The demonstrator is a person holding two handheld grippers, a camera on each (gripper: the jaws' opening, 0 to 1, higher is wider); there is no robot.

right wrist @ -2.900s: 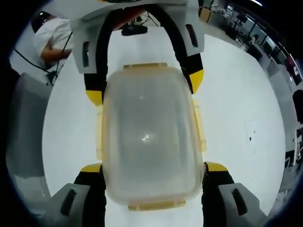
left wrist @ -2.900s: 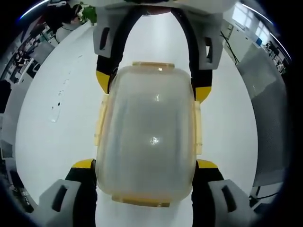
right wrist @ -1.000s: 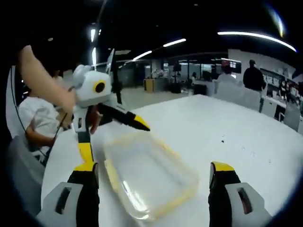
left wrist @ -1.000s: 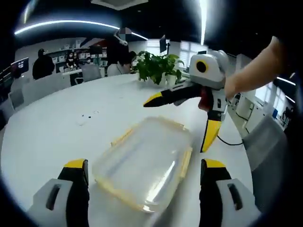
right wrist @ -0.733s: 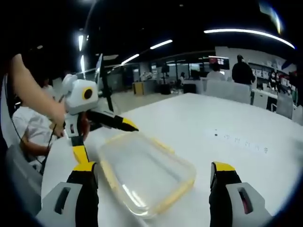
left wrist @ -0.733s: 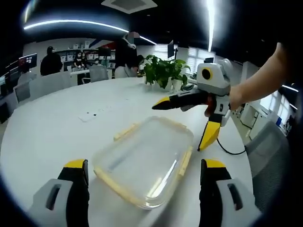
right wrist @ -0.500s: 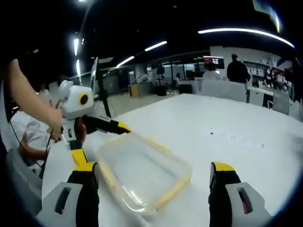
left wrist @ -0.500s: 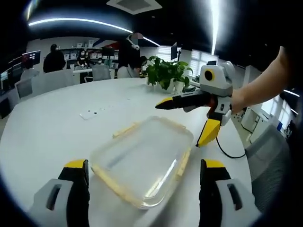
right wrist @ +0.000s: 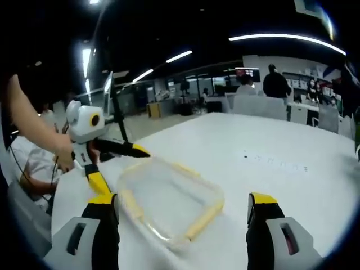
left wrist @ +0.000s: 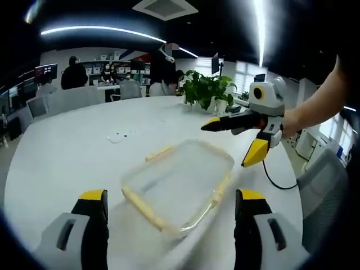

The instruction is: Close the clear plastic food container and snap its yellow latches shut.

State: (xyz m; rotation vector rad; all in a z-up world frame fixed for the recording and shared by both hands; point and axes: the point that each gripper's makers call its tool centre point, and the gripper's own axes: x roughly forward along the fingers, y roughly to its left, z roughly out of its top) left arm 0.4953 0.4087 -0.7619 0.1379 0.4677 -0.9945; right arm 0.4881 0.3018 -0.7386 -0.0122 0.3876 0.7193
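Both grippers lifted clear since earlier overhead press; container point(left wrist: 179, 188) now on white table point(left wrist: 67, 152), lid seated, yellow latches point(left wrist: 143, 205) apparently folded. Left gripper point(left wrist: 171, 205) jaws spread, empty; right gripper point(left wrist: 239, 135), at 2 o'clock, likewise spread. Closure probably complete

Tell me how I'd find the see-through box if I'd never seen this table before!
Look at the big white round table. Near its front edge lies the clear plastic container, between the two open yellow-tipped tongs at the bottom of the left gripper view. It is see-through with pale yellow latches along its rim.
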